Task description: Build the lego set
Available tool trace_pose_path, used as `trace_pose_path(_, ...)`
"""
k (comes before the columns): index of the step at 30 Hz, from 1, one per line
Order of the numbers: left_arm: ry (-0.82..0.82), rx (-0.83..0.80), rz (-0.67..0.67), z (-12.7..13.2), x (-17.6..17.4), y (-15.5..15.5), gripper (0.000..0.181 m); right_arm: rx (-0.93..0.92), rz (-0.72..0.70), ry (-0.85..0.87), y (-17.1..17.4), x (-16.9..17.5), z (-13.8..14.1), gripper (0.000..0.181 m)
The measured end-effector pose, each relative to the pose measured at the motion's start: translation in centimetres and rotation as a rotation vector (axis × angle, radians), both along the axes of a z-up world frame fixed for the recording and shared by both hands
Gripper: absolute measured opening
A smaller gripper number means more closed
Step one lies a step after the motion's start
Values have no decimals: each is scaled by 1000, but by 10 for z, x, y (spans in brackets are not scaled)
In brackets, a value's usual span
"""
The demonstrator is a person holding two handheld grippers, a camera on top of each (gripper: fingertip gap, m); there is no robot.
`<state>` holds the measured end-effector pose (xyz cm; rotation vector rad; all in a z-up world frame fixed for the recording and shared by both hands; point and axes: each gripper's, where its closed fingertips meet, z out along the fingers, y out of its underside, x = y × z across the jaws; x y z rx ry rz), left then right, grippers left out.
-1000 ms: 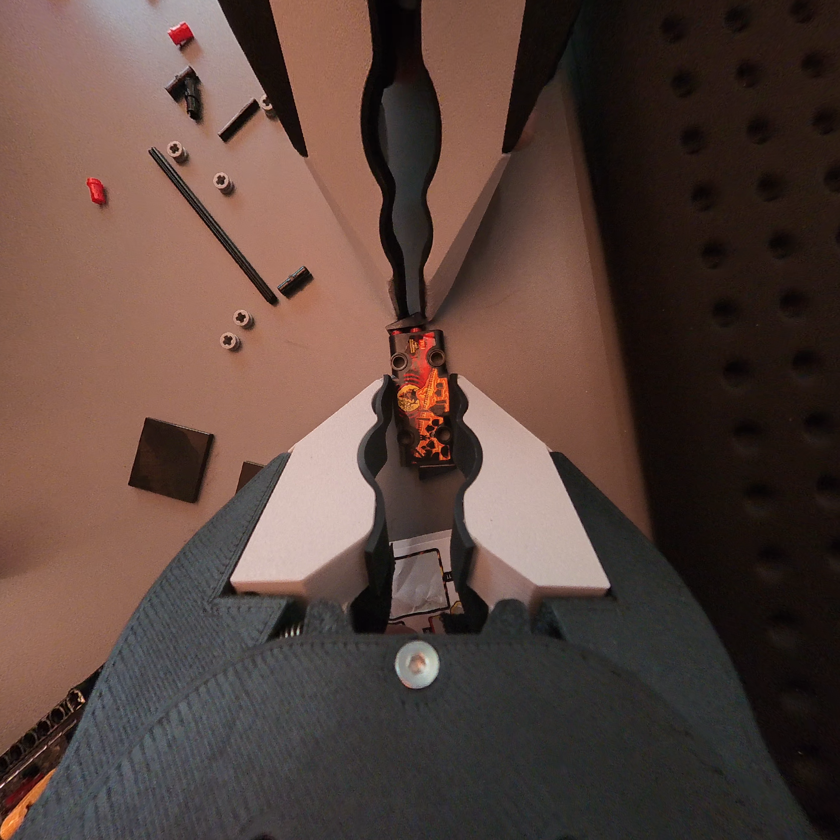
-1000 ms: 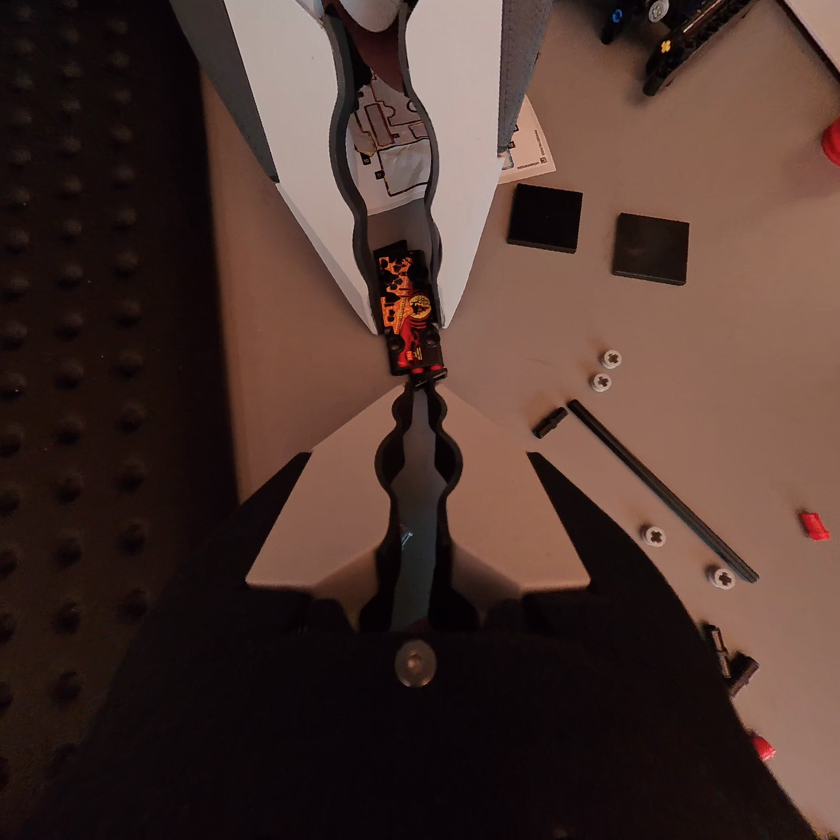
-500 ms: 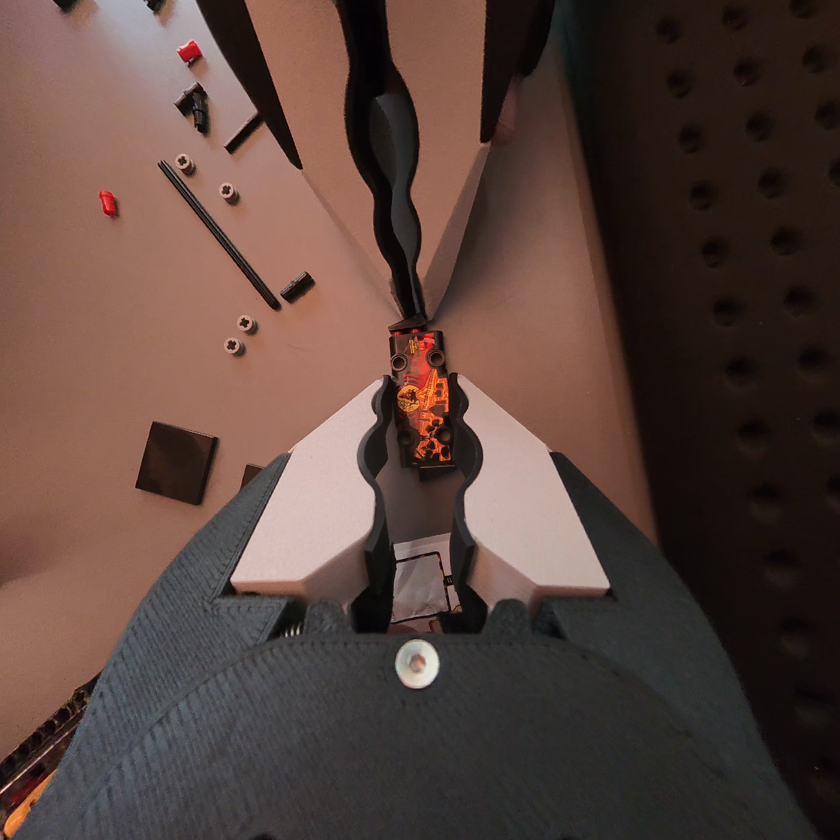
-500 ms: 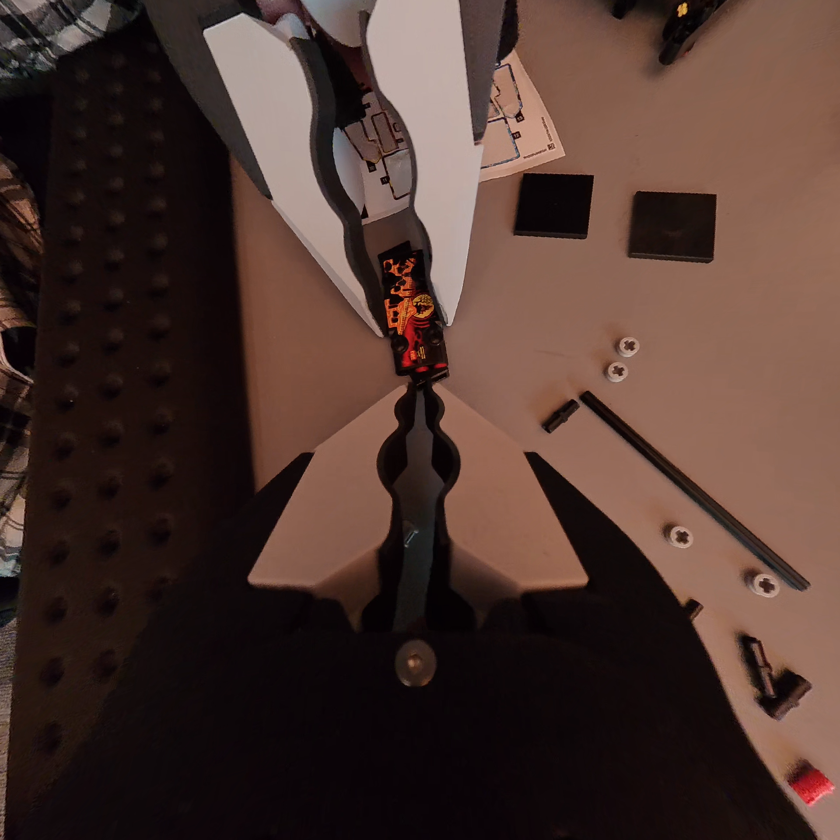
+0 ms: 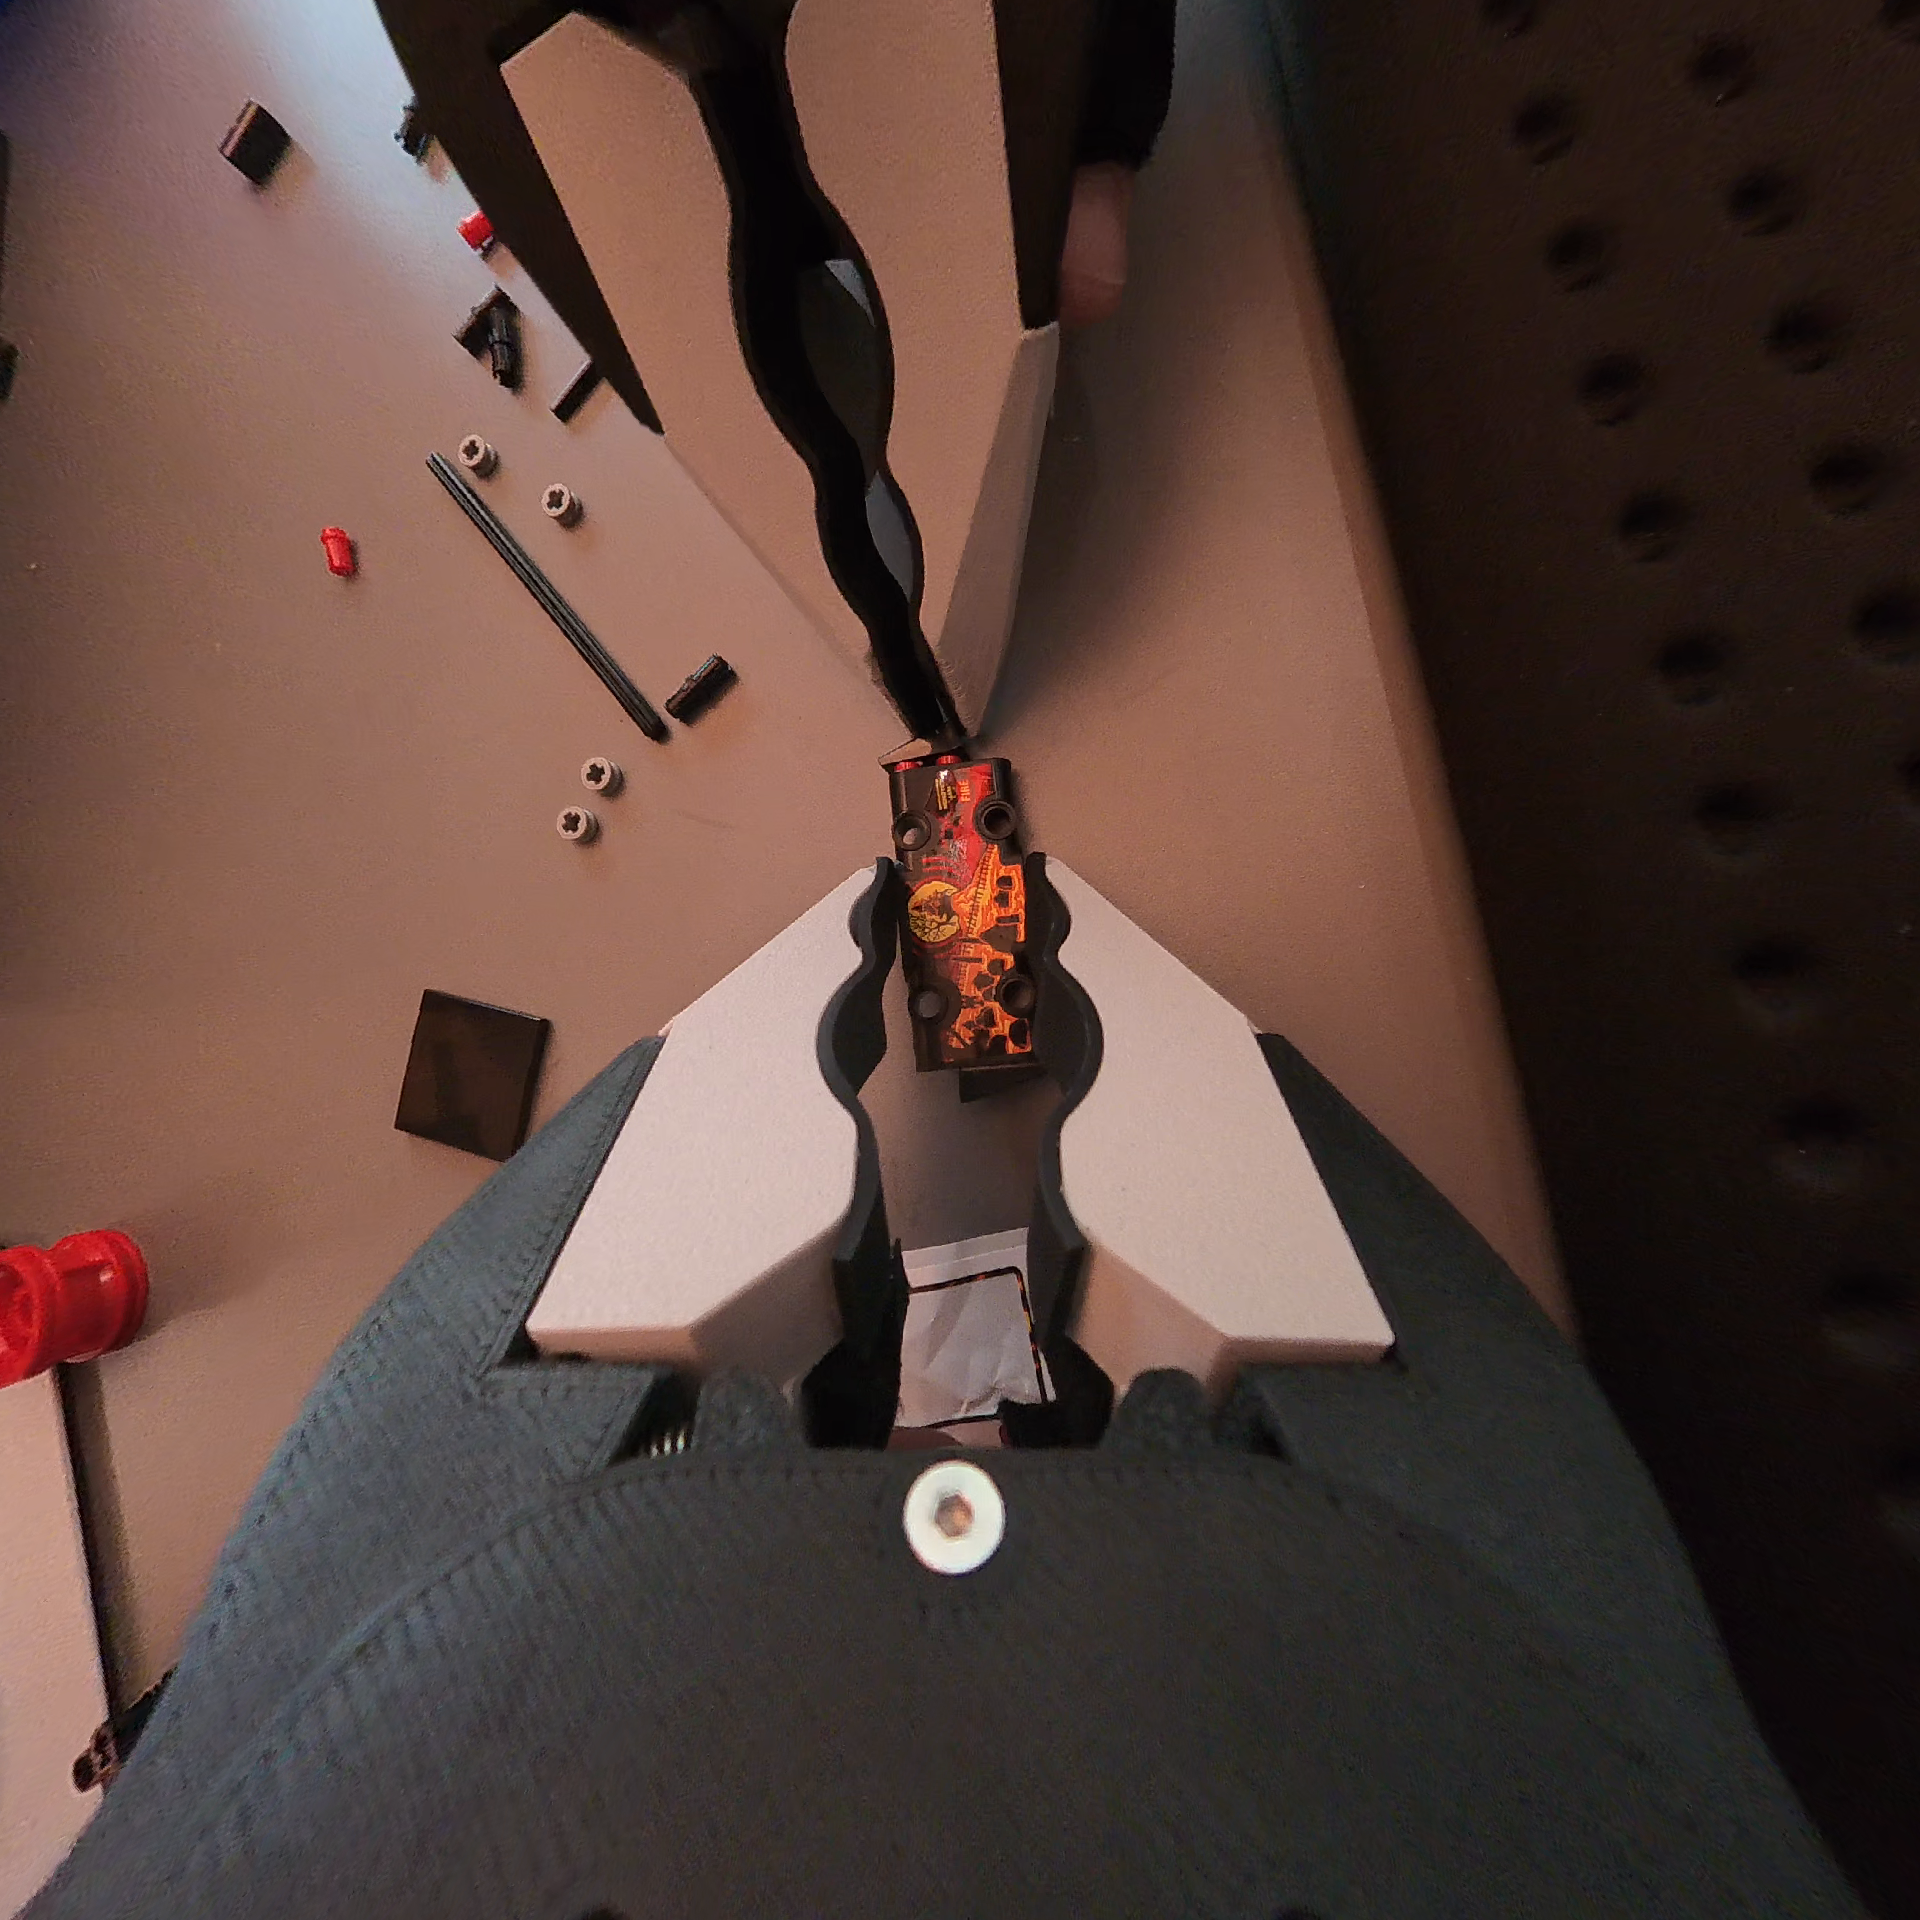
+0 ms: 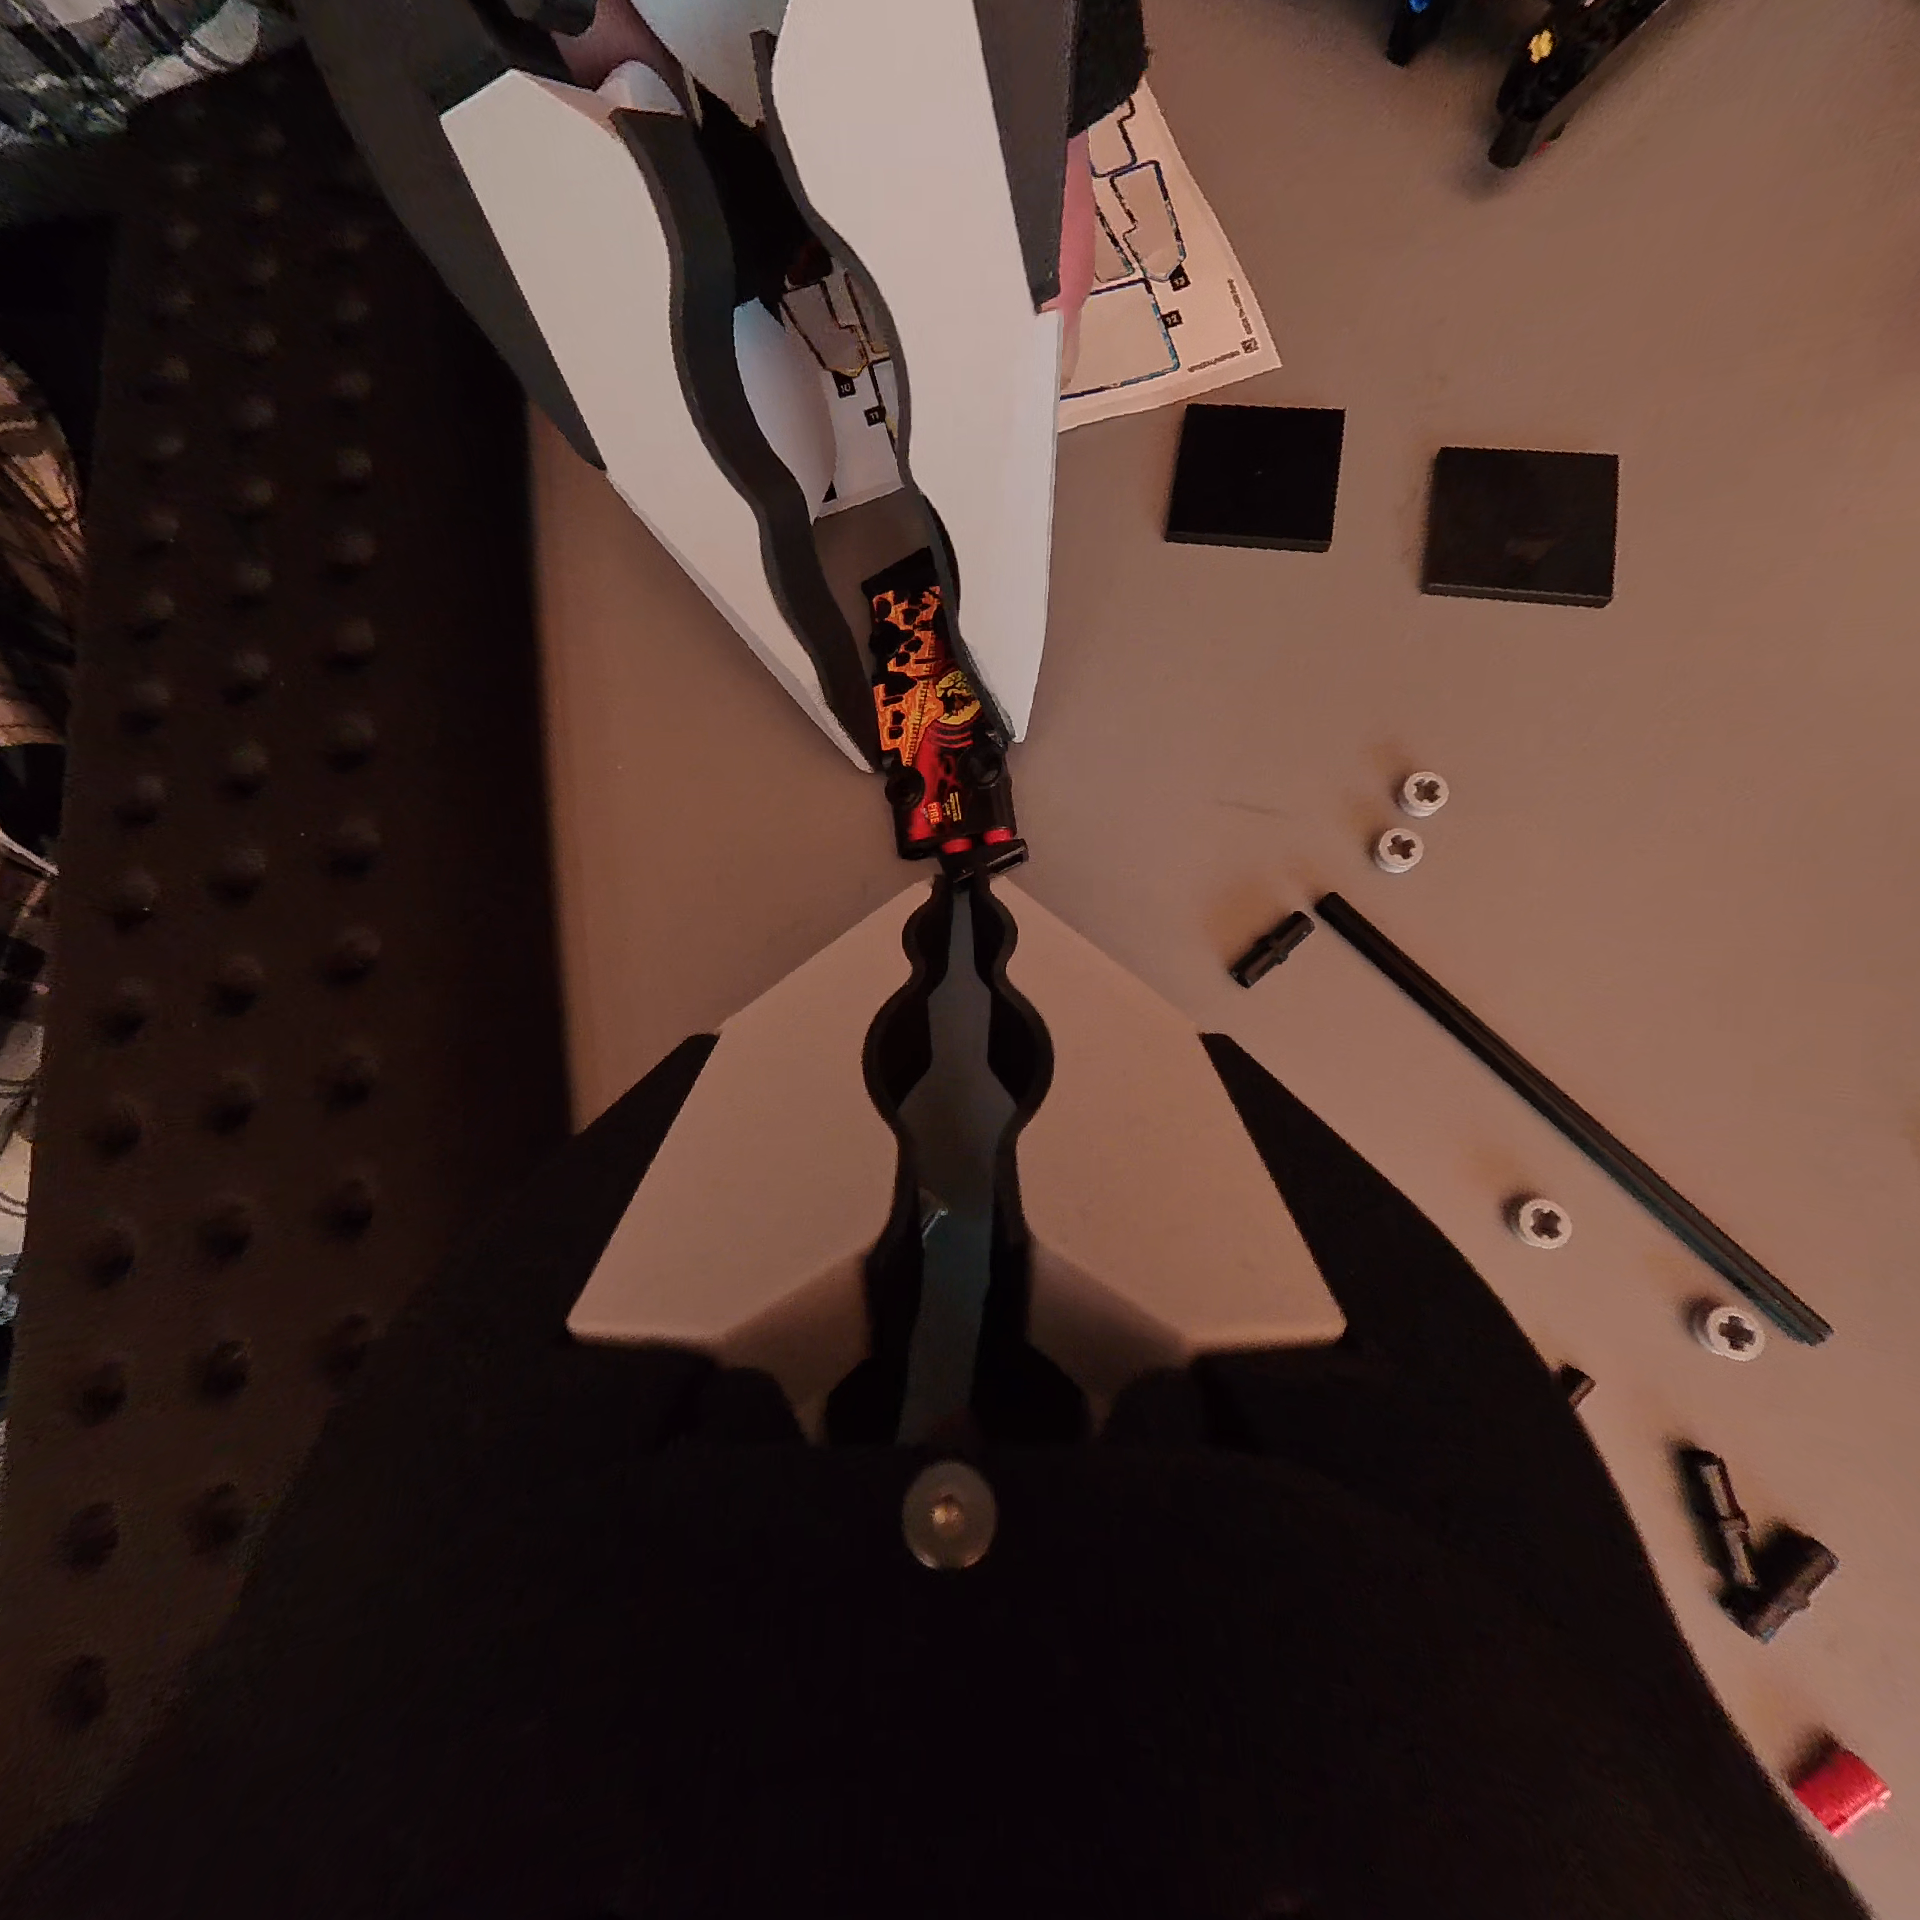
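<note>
Around the long black axle (image 6: 1569, 1117) lie four small grey bushes (image 6: 1421, 792), two near each end, and one short black pin (image 6: 1271, 948) at its tip. Beyond the axle's pin end sit two flat black square tiles (image 6: 1254, 476).

- A plain, matt grey-brown tabletop (image 5: 260, 935) fills the left wrist view from 7 to 12 o'clock; in the right wrist view it (image 6: 1455, 727) spreads from 12 to 4 o'clock.
- A black mat with rows of round studs (image 6: 260, 831) lies along the table's edge, at 9 o'clock in the right wrist view and at 3 o'clock in the left one (image 5: 1662, 727).
- A plaid cloth (image 6: 62, 62) shows beyond the mat at 10 to 11 o'clock.
- A flat white slab (image 5: 42, 1558), cut off by the frame, sits at 8 o'clock.
</note>
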<state>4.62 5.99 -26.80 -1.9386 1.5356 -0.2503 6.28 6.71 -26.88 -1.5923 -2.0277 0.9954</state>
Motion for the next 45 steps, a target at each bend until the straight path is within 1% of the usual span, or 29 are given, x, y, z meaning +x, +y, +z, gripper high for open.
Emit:
trace_pose_path(8,-34,-33,-18,-1,0,0,24,47,7,18,0,1,0,2)
trace_pose_path(14,-13,-5,-33,0,1,0,24,49,15,24,-1,2,0,2)
trace_pose_path(27,-32,-21,-28,0,1,0,24,86,24,43,-2,3,1,1)
trace_pose_path(45,-5,20,-37,1,1,0,24,87,11,39,-1,3,1,0)
